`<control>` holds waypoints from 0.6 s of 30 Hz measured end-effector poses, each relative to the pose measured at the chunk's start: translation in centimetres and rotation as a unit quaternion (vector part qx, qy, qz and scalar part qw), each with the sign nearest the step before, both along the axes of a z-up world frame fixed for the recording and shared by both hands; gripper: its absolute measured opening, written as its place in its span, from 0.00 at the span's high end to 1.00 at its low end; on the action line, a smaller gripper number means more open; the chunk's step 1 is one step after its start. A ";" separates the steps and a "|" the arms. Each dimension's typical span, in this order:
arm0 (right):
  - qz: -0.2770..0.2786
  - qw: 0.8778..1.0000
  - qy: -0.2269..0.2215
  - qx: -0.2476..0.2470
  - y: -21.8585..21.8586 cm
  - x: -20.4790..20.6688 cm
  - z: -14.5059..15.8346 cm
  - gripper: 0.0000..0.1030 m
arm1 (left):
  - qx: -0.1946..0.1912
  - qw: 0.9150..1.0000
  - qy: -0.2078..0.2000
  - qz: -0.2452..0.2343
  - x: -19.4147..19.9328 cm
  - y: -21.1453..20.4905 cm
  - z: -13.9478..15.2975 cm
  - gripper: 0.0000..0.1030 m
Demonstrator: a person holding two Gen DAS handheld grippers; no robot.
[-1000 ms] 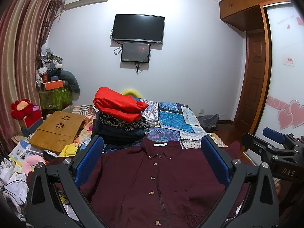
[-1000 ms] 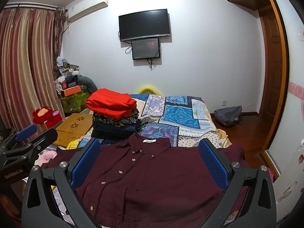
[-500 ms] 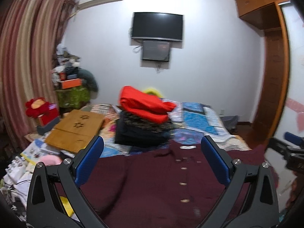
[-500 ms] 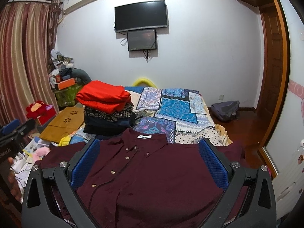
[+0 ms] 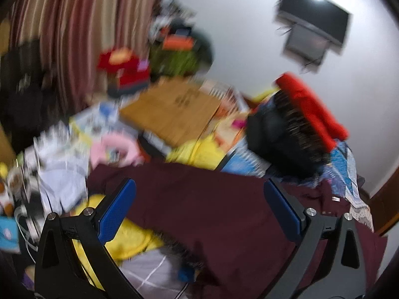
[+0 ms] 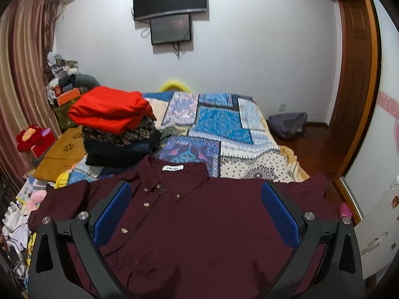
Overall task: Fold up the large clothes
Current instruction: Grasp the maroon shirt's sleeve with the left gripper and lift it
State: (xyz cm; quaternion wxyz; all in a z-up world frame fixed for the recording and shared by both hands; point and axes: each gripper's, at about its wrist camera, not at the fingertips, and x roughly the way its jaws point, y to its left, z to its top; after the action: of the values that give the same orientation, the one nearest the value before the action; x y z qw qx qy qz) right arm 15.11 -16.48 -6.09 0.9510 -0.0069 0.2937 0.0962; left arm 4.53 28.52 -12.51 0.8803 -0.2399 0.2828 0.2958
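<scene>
One maroon button-up shirt [image 6: 199, 214] lies spread face-up on the near end of the bed [image 6: 249, 154], collar away from the cameras, probably flattened so a fold can start. Left gripper [image 5: 199, 214]: fingers spread, nothing between them, pointing at the shirt's left sleeve side; that view is motion-blurred. Right gripper [image 6: 195, 214]: fingers spread, empty, above the shirt front. One stack of folded clothes [image 6: 117, 132] sits behind the collar, apparently finished pieces; four layers countable, red on top. Two wall screens [image 6: 170, 12].
</scene>
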 end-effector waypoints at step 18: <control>0.016 0.997 0.069 -0.010 2.2 4.1 -2.7 0.00 | -0.425 0.898 -0.026 0.111 -1.7 11.6 -21.4 0.09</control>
State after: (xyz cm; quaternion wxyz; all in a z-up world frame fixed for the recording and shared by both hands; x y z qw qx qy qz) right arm 19.26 -14.29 -8.77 0.9266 -0.0142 0.3596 0.1087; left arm 2.85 40.08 -33.93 0.6626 -0.6289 0.3305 0.2371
